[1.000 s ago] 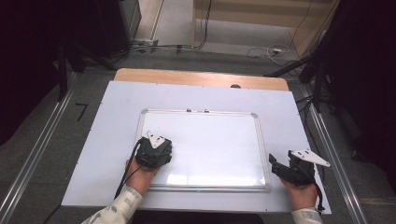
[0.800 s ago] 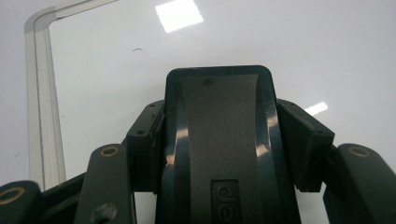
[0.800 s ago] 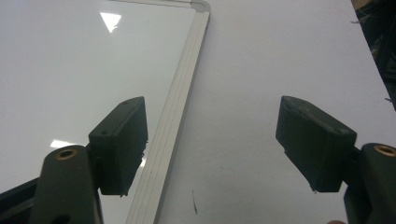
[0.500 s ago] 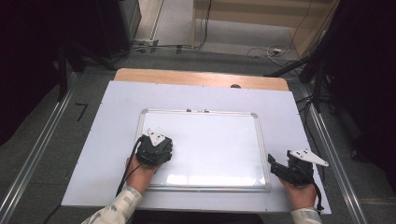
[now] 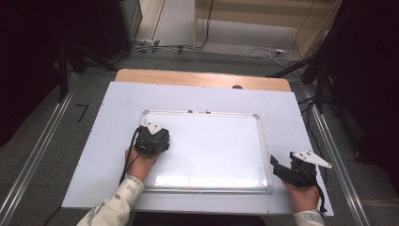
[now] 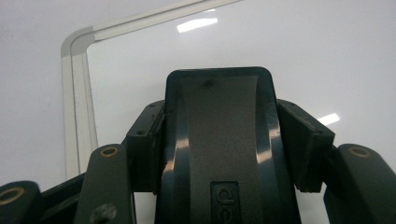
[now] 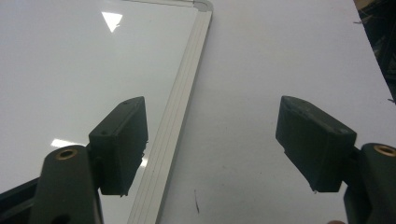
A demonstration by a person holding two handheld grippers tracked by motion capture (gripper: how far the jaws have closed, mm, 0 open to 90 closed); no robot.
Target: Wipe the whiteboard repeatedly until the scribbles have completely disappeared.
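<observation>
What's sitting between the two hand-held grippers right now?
In the high view, bare surface of the aluminium-framed white whiteboard and its right frame edge separate the left hand-held gripper, clamped on a black eraser block, from the open right hand-held gripper.

one whiteboard (image 5: 211,146), one eraser (image 6: 219,140), two hand-held grippers, left (image 5: 151,140) and right (image 5: 282,170).

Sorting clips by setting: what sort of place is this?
Probably a lab or recording studio: a whiteboard lies flat on a white-covered table, cables trail across the floor, and dark stands surround it.
</observation>
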